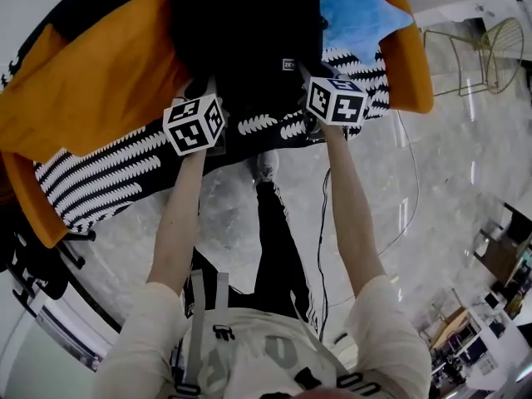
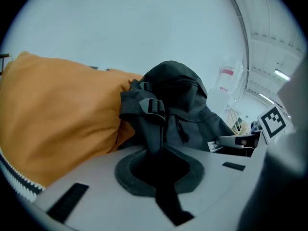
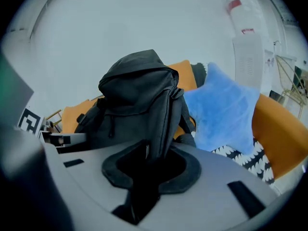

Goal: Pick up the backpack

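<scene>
1. Backpack [image 1: 241,40]: it is black and sits at the top middle of the head view. An orange cushion [image 1: 91,73] is on its left and a blue star-shaped pillow [image 1: 357,15] on its right, and both grippers are just in front of it.
2. In both gripper views it stands upright, with its long axis vertical and its rounded top upward. The side with the straps faces the grippers.
3. The left gripper [image 2: 156,172] is clenched on a shoulder strap [image 2: 153,129]. The strap runs down from a buckle [image 2: 155,106] into the closed jaws.
4. The right gripper [image 3: 147,170] is clenched on the other strap [image 3: 161,129], which drops from the pack straight into its jaws.
5. Hidden or unclear:
   - The pack's lower end is covered by the gripper bodies in both gripper views.
   - In the head view the pack is only a dark mass, cut off by the top edge.
   - No view shows whether its base touches the black-and-white patterned cloth [image 1: 108,173] below it.
   - The marker cubes cover the jaws in the head view.
6. Counts:
   - One backpack.
   - Two straps, one in each gripper.
   - Two grippers, each with one marker cube.
   - One blue pillow.
   - Orange cushioning on both sides of the pack.
   - One wire chair [image 1: 482,52] on the pale floor [image 1: 432,189] at the right.
</scene>
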{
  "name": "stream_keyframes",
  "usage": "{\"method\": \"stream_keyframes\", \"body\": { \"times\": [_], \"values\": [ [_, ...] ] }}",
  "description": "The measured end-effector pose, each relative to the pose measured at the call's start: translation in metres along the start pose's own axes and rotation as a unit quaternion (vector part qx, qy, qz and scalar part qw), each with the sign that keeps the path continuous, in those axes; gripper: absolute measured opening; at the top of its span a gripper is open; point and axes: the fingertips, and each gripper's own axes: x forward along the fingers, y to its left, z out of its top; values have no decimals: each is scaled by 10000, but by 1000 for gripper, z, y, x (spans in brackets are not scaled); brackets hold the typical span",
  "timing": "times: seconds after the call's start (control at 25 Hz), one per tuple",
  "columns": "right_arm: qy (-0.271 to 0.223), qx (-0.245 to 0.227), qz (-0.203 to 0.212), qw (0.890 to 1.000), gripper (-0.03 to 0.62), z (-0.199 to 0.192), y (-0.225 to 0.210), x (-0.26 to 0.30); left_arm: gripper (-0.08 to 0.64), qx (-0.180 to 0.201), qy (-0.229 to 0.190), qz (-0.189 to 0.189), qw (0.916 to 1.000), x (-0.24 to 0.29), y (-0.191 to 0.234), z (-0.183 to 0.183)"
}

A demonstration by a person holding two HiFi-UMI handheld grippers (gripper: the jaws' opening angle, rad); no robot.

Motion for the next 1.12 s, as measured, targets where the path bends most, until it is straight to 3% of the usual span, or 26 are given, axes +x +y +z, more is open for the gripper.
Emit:
{"method": "stream_keyframes", "body": {
  "times": [0.2,0.56,0.8,1.12],
  "values": [
    [-450,-83,-151,9988,92,66,47,-61,31,280,-448,-126,9985,-68,-15,79],
    [-1405,-519,-286,9883,95,171,198,-204,31,744,-1347,-182,9879,-253,-11,211],
    [-1921,-750,-43,9785,95,179,337,-278,31,1053,-1963,-91,9748,-401,41,239],
    [-2078,-937,395,9729,97,172,378,-318,31,1236,-2218,545,9657,-473,40,236]
  ]
}}
